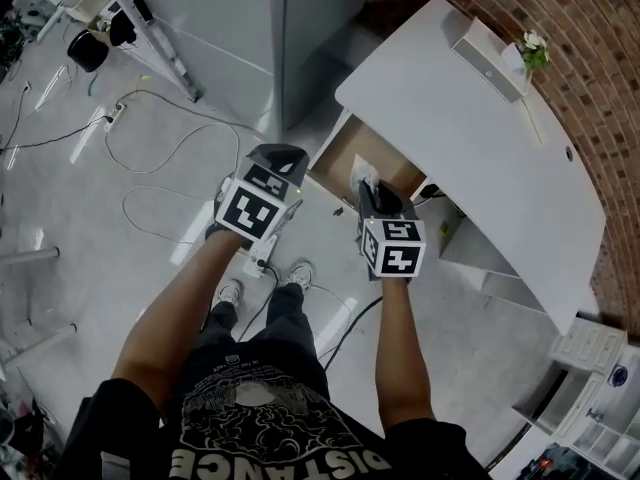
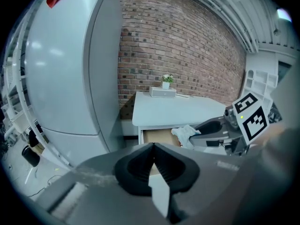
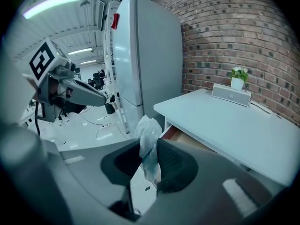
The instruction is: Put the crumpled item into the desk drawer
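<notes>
Grey floor (image 1: pixel 90 218) is spread below the person, with loose cables (image 1: pixel 160 138) lying on it; a brick wall (image 1: pixel 570 38) is seen behind a white desk (image 1: pixel 470 138), and a tall grey cabinet (image 1: pixel 230 18) stands just beside the desk's left end; the drawer (image 1: pixel 340 153) under the desk top is pulled out, and its brown bottom is exposed; the left gripper (image 1: pixel 280 160) is held to the left of the drawer, apart from it, with its jaws brought fully together and nothing between them; the right gripper (image 1: pixel 368 186) is held at the drawer's right part, with its jaws closed onto the crumpled item (image 1: pixel 365 174); the crumpled item, white and thin, is pinched between the pads and stands up above them; it is held in the air at the drawer's opening and is not lying inside; a small white box (image 1: pixel 488 56) rests at the desk's far edge, and a small potted plant (image 1: pixel 533 50) stands just beside it.
</notes>
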`<state>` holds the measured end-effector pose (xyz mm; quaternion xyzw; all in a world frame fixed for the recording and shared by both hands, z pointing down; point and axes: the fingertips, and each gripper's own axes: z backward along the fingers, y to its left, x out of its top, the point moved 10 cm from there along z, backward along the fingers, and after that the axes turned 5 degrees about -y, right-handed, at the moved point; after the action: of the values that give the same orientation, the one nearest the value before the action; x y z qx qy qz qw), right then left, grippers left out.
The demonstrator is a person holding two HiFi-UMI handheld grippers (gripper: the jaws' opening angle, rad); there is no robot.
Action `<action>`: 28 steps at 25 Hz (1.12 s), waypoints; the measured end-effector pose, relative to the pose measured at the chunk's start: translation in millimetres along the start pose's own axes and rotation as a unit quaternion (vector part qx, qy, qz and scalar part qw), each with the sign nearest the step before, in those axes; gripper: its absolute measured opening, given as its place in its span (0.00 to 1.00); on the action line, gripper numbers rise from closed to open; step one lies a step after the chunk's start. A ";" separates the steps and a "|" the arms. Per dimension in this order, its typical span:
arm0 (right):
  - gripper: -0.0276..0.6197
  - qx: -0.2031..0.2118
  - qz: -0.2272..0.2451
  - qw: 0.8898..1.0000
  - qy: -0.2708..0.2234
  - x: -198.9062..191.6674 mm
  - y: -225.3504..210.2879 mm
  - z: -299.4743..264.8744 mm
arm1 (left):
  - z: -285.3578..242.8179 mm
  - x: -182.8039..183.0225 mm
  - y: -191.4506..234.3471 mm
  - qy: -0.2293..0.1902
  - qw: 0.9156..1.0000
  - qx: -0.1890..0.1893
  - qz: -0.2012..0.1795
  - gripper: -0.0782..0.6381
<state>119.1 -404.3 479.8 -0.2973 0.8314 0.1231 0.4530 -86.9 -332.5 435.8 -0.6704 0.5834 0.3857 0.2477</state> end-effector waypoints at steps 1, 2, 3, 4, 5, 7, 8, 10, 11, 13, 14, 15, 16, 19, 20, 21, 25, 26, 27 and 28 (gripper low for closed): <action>0.18 0.004 0.001 1.000 0.003 -1.7 -3.2 -4.1 | -3.3 -0.7 -0.5 0.002 1.000 0.002 0.001 0.11; 0.18 0.009 0.002 1.000 0.006 -3.5 -6.0 -8.6 | -6.2 -1.5 -0.9 0.005 1.000 0.004 0.004 0.11; 0.18 0.014 0.004 1.000 0.010 -5.4 -8.2 -13.4 | -8.7 -2.7 -0.9 0.007 1.000 0.007 0.006 0.11; 0.18 0.020 0.005 1.000 0.013 -7.3 -9.8 -18.3 | -11.1 -4.3 -0.5 0.010 1.000 0.010 0.009 0.11; 0.18 0.025 0.007 1.000 0.017 -9.2 -11.0 -23.0 | -13.4 -6.2 -0.1 0.012 1.000 0.014 0.012 0.11; 0.18 0.035 0.011 0.999 0.023 -12.5 -13.3 -32.2 | -18.6 -10.5 0.7 0.015 0.999 0.021 0.019 0.11; 0.18 0.039 0.012 0.999 0.026 -13.9 -14.5 -36.6 | -21.5 -12.7 1.2 0.016 0.999 0.025 0.023 0.11; 0.18 0.049 0.015 0.998 0.031 -16.9 -17.2 -44.8 | -27.8 -17.4 1.9 0.017 0.999 0.032 0.034 0.11; 0.18 0.052 0.016 0.998 0.033 -18.7 -19.0 -48.6 | -31.1 -19.7 1.8 0.018 0.998 0.034 0.040 0.11; 0.18 0.059 0.019 0.997 0.037 -23.2 -22.7 -55.6 | -37.6 -24.6 1.2 0.019 0.998 0.038 0.050 0.11; 0.18 0.062 0.021 0.997 0.040 -26.4 -24.1 -58.6 | -40.5 -27.5 0.6 0.020 0.998 0.040 0.054 0.11; 0.18 0.066 0.023 0.997 0.045 -30.1 -25.1 -61.3 | -43.2 -30.8 -0.2 0.021 0.997 0.042 0.058 0.11; 0.18 0.070 0.025 0.996 0.050 -34.0 -26.1 -63.8 | -45.8 -34.4 -0.9 0.022 0.997 0.045 0.064 0.11; 0.18 0.079 0.032 0.994 0.062 -42.3 -29.5 -72.5 | -54.5 -42.7 0.1 0.022 0.995 0.055 0.079 0.11; 0.18 0.081 0.033 0.994 0.064 -44.6 -30.7 -75.5 | -57.4 -45.1 0.9 0.022 0.995 0.057 0.082 0.11; 0.18 0.082 0.035 0.994 0.066 -47.0 -31.6 -78.4 | -60.3 -47.6 1.5 0.022 0.994 0.059 0.085 0.11; 0.18 0.086 0.038 0.993 0.072 -56.3 -34.6 -89.7 | -70.1 -58.8 2.9 0.024 0.993 0.065 0.098 0.11; 0.18 0.087 0.038 0.993 0.073 -58.5 -35.1 -92.8 | -71.6 -62.0 3.7 0.024 0.992 0.067 0.102 0.11; 0.18 0.088 0.038 0.993 0.074 -60.9 -35.5 -95.9 | -72.7 -65.4 4.7 0.025 0.992 0.070 0.106 0.11; 0.18 0.089 0.038 0.993 0.074 -63.2 -36.0 -99.3 | -73.7 -68.5 5.7 0.025 0.991 0.072 0.109 0.11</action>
<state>99.5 -455.8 589.9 -0.2323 0.8810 0.0436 0.4098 -77.1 -350.8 534.5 -0.5925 0.6856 0.3504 0.2369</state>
